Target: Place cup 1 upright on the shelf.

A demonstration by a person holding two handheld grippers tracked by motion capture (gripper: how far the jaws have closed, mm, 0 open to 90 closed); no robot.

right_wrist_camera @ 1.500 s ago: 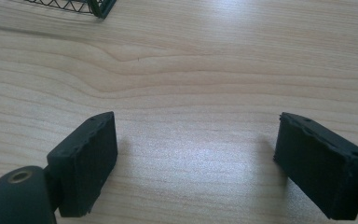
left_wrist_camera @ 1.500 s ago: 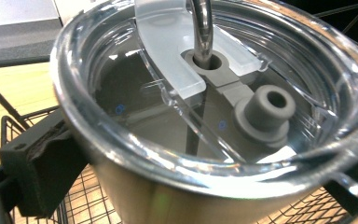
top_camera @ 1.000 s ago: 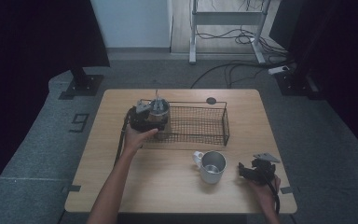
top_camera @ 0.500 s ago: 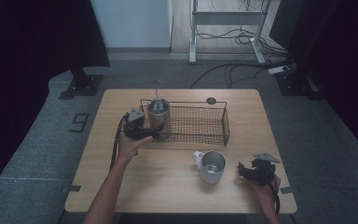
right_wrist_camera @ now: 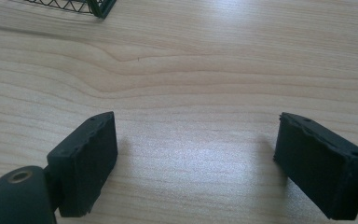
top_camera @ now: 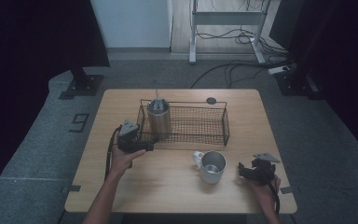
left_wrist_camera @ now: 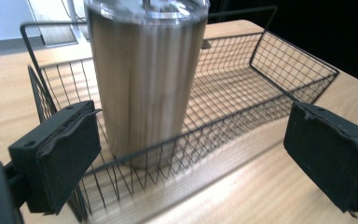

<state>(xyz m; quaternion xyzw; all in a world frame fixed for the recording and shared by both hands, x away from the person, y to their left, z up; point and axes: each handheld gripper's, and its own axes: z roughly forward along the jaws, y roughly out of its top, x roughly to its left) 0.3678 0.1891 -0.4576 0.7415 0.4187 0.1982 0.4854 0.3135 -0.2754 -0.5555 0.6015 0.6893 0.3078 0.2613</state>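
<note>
The left gripper (top_camera: 145, 145), jaws wide and empty, is held level just outside the wire basket's (top_camera: 226, 125) left end, where the steel tumbler (top_camera: 159, 116) stands upright, while the right gripper (top_camera: 241, 170) rests open and empty near the table's (top_camera: 121, 186) front right corner.

**Steel, black wire, pale wood**

The tumbler (left_wrist_camera: 144, 79) is brushed steel with a clear lid. The basket (top_camera: 200, 126) is black wire mesh in a fine grid. The mug (top_camera: 211, 166) is silver-grey metal. The desk (top_camera: 168, 182) is light wood with wavy grain. Both grippers' fingers (right_wrist_camera: 86, 163) are matt black.
</note>
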